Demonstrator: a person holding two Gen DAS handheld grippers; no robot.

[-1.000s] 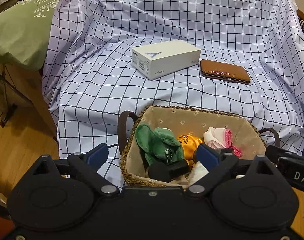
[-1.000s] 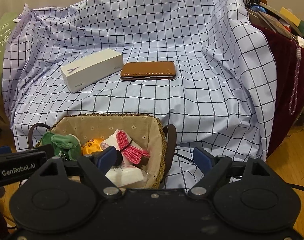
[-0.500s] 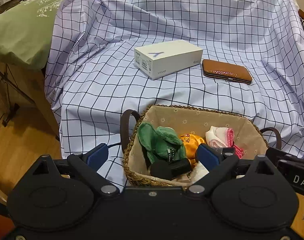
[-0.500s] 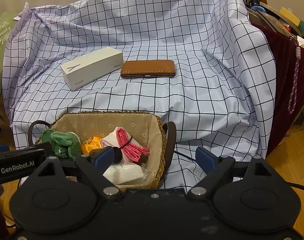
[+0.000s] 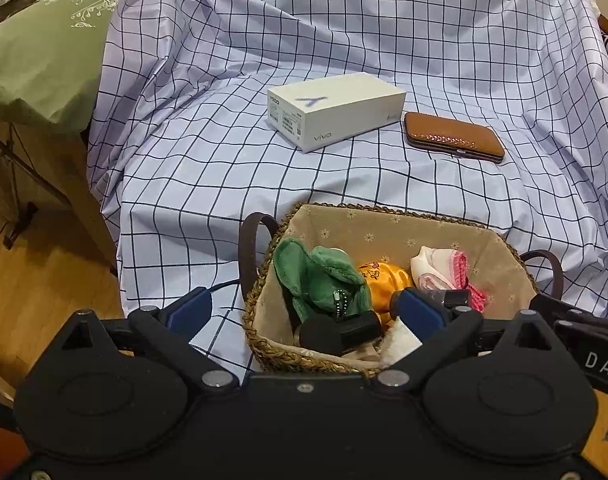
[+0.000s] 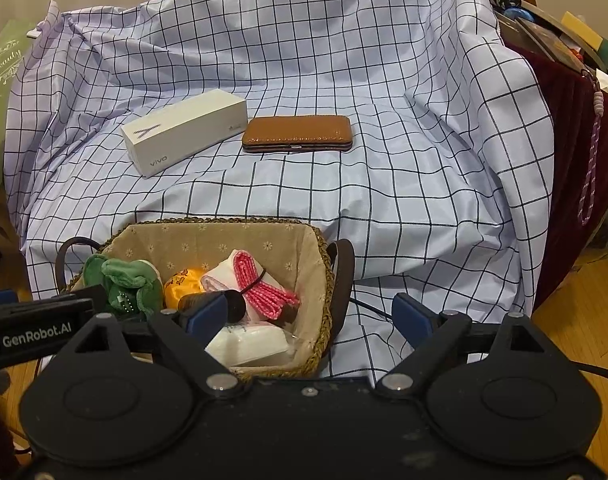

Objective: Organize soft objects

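A woven basket (image 5: 388, 210) (image 6: 223, 222) with a beige lining stands at the front edge of the checked cloth. In it lie a green plush toy (image 5: 318, 272) (image 6: 121, 276), an orange pouch (image 5: 384, 274) (image 6: 183, 280), a pink and white rolled cloth (image 5: 444, 268) (image 6: 255, 284), a black cylinder (image 5: 336, 330) and a white pack (image 6: 249, 344). My left gripper (image 5: 304, 314) is open over the basket's left rim. My right gripper (image 6: 310, 316) is open over its right rim. Both are empty.
A white vivo box (image 5: 336, 110) (image 6: 183, 132) and a brown leather case (image 5: 454, 136) (image 6: 297, 133) lie on the cloth (image 5: 223, 160) behind the basket. A green bag (image 5: 43, 40) stands at the left, dark red fabric (image 6: 576, 140) at the right. Wooden floor (image 5: 43, 272) lies below.
Both grippers have drawn back and up a little from the basket. Their jaws stay open. The objects in the basket have not moved.
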